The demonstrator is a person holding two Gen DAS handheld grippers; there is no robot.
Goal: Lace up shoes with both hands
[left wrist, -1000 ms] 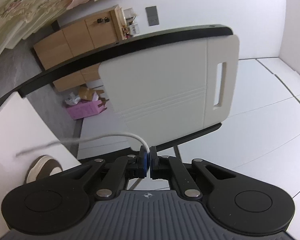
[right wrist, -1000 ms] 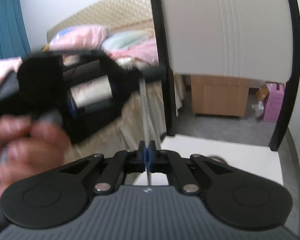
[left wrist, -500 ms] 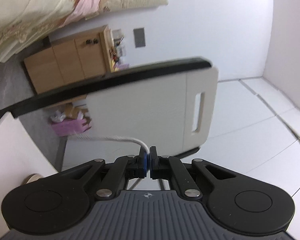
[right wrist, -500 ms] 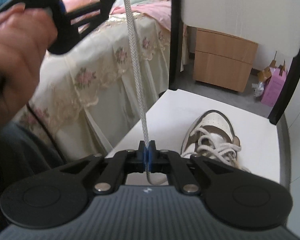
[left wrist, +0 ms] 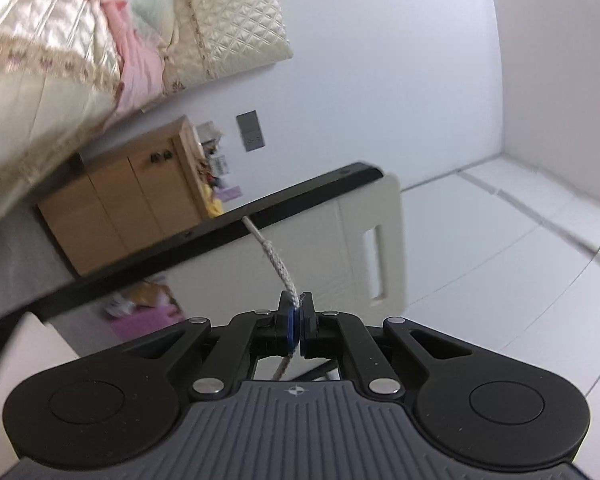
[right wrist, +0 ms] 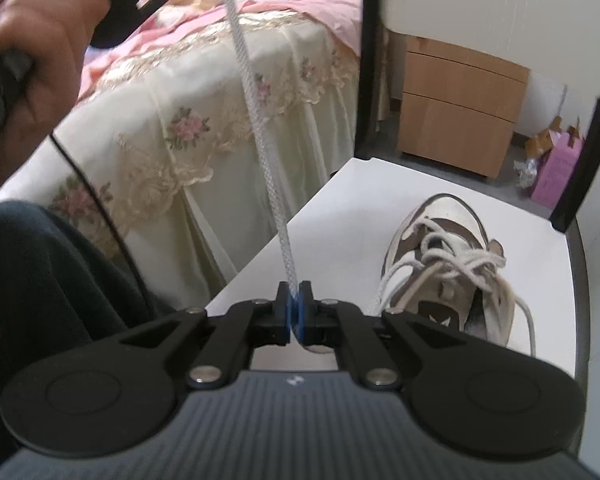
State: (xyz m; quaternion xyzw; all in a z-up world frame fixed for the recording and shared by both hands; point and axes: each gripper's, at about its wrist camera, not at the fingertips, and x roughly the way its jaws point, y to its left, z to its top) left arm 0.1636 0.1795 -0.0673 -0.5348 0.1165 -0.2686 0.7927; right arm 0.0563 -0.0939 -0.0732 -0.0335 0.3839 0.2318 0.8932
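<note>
A brown and white shoe [right wrist: 452, 256] with loosely threaded white laces lies on the white chair seat [right wrist: 340, 208]. One white shoelace [right wrist: 260, 132] runs taut from my right gripper [right wrist: 295, 300] up to the left gripper at the top left, held by a hand [right wrist: 32, 28]. The right jaws are opening slightly, with the lace still pinched between the blue pads. In the left wrist view my left gripper [left wrist: 299, 306] is shut on the same shoelace [left wrist: 276, 264]. Its short end with the tip sticks out ahead, and the shoe is not in that view.
The chair's white backrest [right wrist: 480, 8] in a black frame rises behind the shoe. A bed with a floral cover [right wrist: 180, 120] stands left of the chair. A wooden nightstand [right wrist: 456, 120] and a pink box [right wrist: 556, 172] are beyond. A dark trouser leg [right wrist: 40, 280] is at the lower left.
The left gripper has risen and tilted; the lace end now points ahead of it instead of trailing left. The right gripper has sunk toward the seat, and the shoe has come into view.
</note>
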